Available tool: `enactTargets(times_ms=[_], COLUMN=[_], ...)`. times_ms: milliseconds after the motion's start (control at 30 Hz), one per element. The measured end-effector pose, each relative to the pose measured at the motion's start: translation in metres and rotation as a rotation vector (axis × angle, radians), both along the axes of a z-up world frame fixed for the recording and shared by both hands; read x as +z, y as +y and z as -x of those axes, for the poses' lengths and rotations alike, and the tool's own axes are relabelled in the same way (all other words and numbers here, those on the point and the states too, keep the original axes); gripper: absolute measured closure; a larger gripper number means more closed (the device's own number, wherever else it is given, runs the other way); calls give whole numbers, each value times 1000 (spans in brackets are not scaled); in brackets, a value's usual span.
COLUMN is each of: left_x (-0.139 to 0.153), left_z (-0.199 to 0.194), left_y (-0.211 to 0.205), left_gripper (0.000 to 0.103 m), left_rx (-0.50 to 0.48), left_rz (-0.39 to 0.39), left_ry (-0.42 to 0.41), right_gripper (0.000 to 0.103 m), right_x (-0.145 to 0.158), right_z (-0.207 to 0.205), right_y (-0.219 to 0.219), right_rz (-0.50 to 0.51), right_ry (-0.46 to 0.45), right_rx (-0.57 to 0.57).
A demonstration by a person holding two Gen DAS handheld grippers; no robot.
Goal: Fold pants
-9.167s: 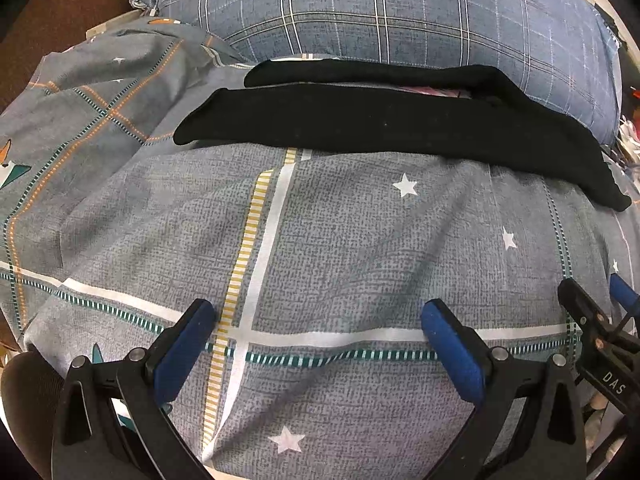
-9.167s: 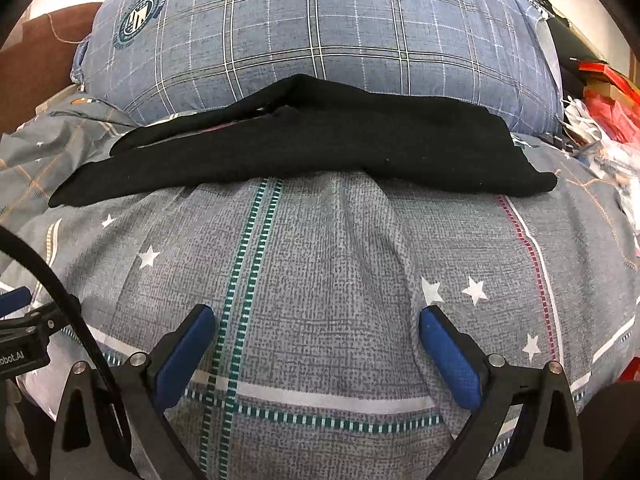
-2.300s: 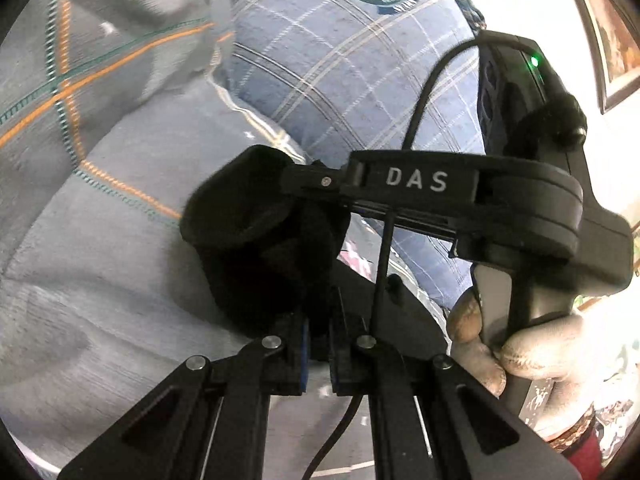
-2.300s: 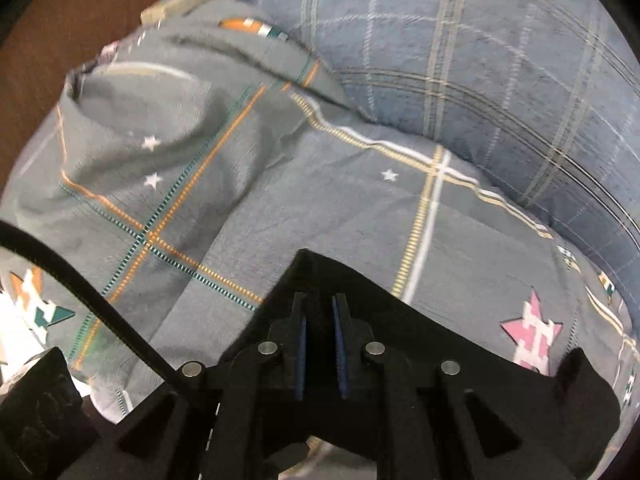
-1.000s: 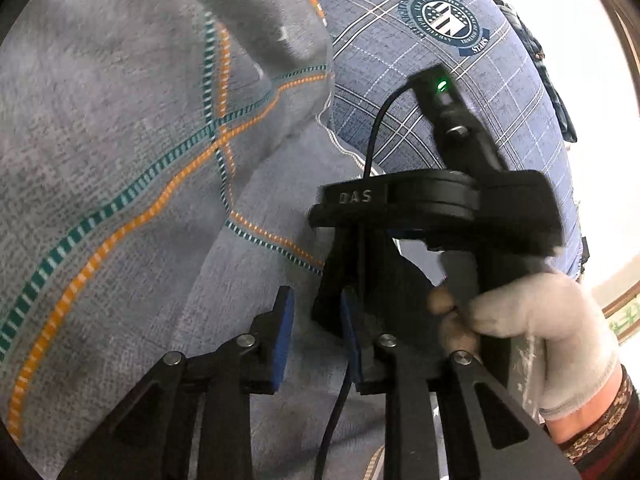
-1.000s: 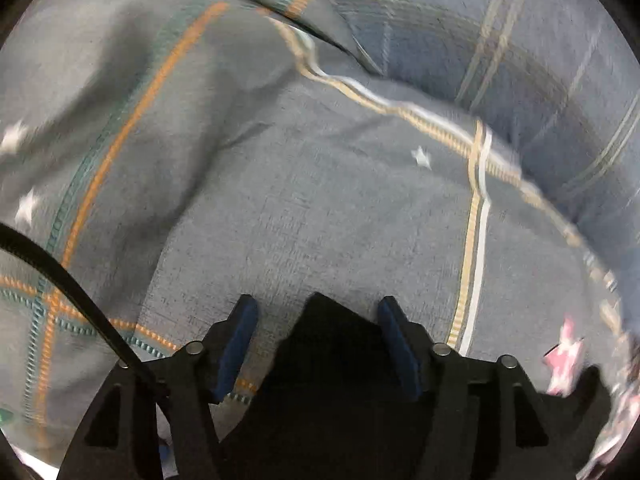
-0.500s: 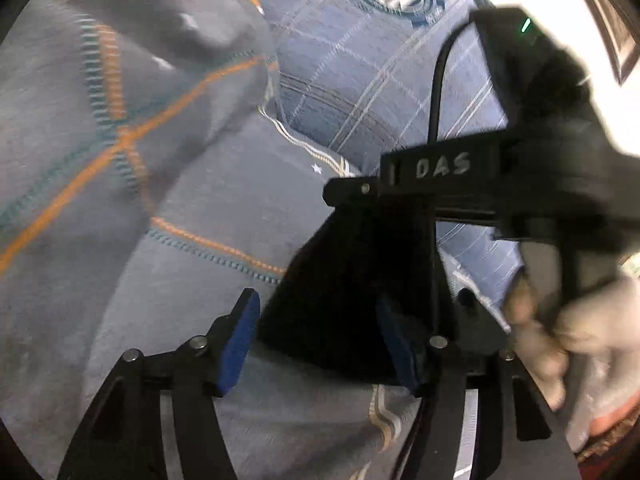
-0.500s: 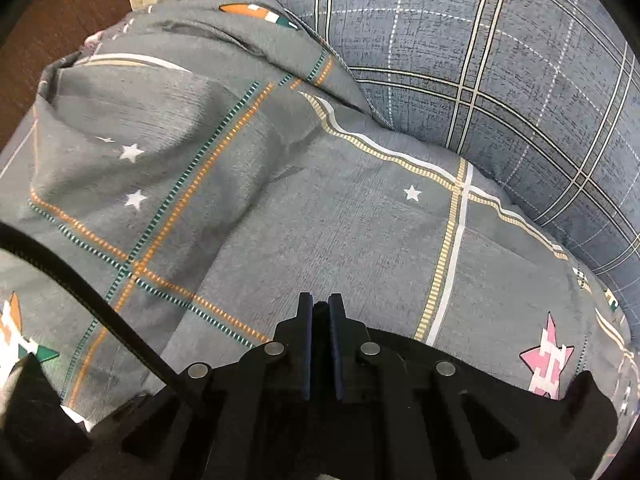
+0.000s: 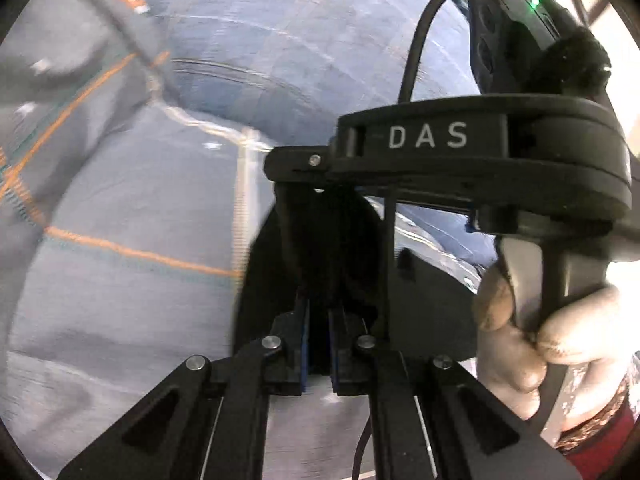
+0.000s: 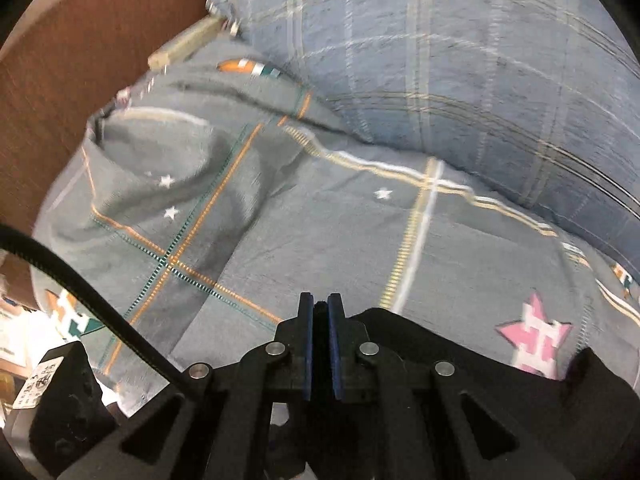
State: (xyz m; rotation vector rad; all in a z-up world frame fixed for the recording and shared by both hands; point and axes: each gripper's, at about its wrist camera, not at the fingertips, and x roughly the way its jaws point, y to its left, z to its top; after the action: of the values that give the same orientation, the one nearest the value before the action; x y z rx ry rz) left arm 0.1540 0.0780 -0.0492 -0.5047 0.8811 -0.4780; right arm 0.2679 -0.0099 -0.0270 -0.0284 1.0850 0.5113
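Bed: grey star-print quilt [image 10: 280, 216]; blue plaid pillow [image 10: 460, 60] behind; brown headboard [image 10: 72, 52] at left. Black pants [image 9: 320, 256]: lifted above quilt. Left gripper [image 9: 318, 344]: just closed, clamped on pants. Right gripper [image 10: 320, 344]: pinching pants edge, gloved hand [image 9: 532, 336] on handle.

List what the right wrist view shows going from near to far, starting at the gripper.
right gripper shut on the black pants → grey star-patterned bedsheet → blue plaid pillow
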Motion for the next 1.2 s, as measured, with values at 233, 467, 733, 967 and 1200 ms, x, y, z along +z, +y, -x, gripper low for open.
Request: enactTargets(times_ms=[233,467,733,967,1200], left_x=[4,-23,1,-8,-17], left_z=[-14,-26,33,34,51], left_y=[-102,-191,-141,-66,-39], left_gripper=[96,93,60,59,59], left_rx=[-132,-237,-258,-72,-9], left_rz=[-43,-132,-122,-21,9], left_ry=[22,98,31,82,94], right_gripper=[96,91,50,45,41], right_x=[11,-31,-24,-46,-80], right_z=[5,6,32,37,25], right_y=[-116,-234,-294,-262,-215], right_rz=[-84,-112,-248,-470,-395], right_ry=[-17,44,-27,105,162], right_rx=[-140,-341,-444,-363,-393])
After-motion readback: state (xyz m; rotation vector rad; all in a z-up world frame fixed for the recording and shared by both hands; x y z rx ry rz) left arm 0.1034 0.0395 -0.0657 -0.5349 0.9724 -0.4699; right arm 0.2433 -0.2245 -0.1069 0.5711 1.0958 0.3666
